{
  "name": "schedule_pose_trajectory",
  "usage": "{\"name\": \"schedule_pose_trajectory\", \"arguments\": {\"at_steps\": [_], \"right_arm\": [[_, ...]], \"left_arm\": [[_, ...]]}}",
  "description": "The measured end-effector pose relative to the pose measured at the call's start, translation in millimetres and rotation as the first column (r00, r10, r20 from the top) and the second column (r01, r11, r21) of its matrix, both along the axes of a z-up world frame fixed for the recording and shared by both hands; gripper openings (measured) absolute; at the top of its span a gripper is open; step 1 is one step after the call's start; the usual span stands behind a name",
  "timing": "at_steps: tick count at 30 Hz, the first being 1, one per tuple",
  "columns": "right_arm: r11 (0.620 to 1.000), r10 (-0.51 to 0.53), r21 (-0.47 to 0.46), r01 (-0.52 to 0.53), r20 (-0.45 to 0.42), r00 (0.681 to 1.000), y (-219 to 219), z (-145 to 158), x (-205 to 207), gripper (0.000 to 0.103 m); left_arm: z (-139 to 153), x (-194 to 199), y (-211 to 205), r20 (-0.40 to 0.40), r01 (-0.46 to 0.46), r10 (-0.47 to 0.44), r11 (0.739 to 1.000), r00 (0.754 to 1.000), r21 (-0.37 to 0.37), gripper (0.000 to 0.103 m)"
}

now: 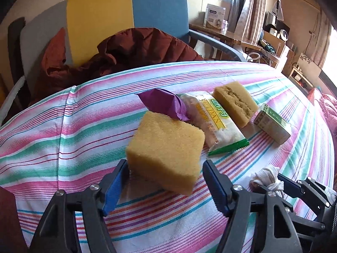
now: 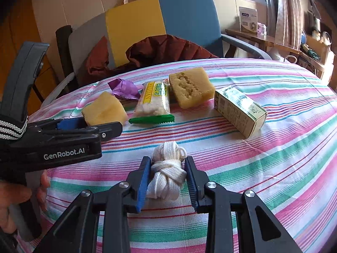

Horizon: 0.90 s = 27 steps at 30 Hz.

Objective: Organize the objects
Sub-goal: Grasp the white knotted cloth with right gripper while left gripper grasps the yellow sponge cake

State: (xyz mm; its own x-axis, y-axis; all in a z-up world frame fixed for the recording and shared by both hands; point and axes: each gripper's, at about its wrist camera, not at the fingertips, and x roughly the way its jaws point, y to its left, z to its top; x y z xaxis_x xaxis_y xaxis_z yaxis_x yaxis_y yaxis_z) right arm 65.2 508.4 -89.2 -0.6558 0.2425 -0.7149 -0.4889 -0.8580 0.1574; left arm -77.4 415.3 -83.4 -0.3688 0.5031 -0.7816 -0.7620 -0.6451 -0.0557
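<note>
On the striped tablecloth (image 1: 52, 139) lie a yellow sponge (image 1: 166, 147), a purple wrapper (image 1: 164, 103), a snack packet (image 1: 219, 122), a second sponge (image 1: 236, 105) and a green box (image 1: 271, 124) in a row. My left gripper (image 1: 164, 164) is open, its fingers either side of the near sponge, which looks tilted. My right gripper (image 2: 168, 168) is shut on a white knotted cord bundle (image 2: 166, 172) just above the cloth. The right wrist view also shows the sponge (image 2: 105, 111), packet (image 2: 153, 103), second sponge (image 2: 189, 86), box (image 2: 240, 109) and left gripper (image 2: 84, 126).
A chair (image 1: 126, 12) with a dark red jacket (image 1: 130, 52) stands behind the table's far edge. A wooden side table (image 1: 221, 31) with boxes and clutter is at the back right. The right gripper (image 1: 273, 185) with the cord shows low right in the left wrist view.
</note>
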Motion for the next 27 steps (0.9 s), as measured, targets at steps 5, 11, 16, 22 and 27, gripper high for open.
{"name": "schedule_pose_trajectory", "arguments": {"at_steps": [5,11,16,22,27], "right_arm": [[1.0,-0.004,0.021,0.004,0.01,1.0,-2.5,-0.1,-1.7,0.033],[0.999,-0.008,0.031,0.008,0.01,1.0,-2.3,0.5,-2.1,0.033],[0.998,-0.041,0.054,0.04,0.01,0.999,-1.8,2.1,1.3,0.032],[0.994,-0.068,0.091,0.067,0.001,0.998,-3.1,7.2,5.0,0.032],[0.993,-0.029,0.111,0.03,-0.009,1.0,-23.1,11.9,7.5,0.032]], "left_arm": [[0.9,-3.3,-7.2,0.0,-0.02,0.02,0.999,1.0,0.036,0.057],[-1.4,6.7,-24.5,-0.056,-0.059,0.061,0.997,0.997,0.039,0.055],[-2.0,12.4,-50.2,-0.047,-0.116,0.12,0.991,0.992,0.069,0.055],[-1.8,18.8,-77.7,-0.003,-0.186,0.188,0.975,0.982,0.119,0.055],[5.1,33.3,-90.7,-0.032,-0.195,0.202,0.969,0.979,0.153,0.055]]}}
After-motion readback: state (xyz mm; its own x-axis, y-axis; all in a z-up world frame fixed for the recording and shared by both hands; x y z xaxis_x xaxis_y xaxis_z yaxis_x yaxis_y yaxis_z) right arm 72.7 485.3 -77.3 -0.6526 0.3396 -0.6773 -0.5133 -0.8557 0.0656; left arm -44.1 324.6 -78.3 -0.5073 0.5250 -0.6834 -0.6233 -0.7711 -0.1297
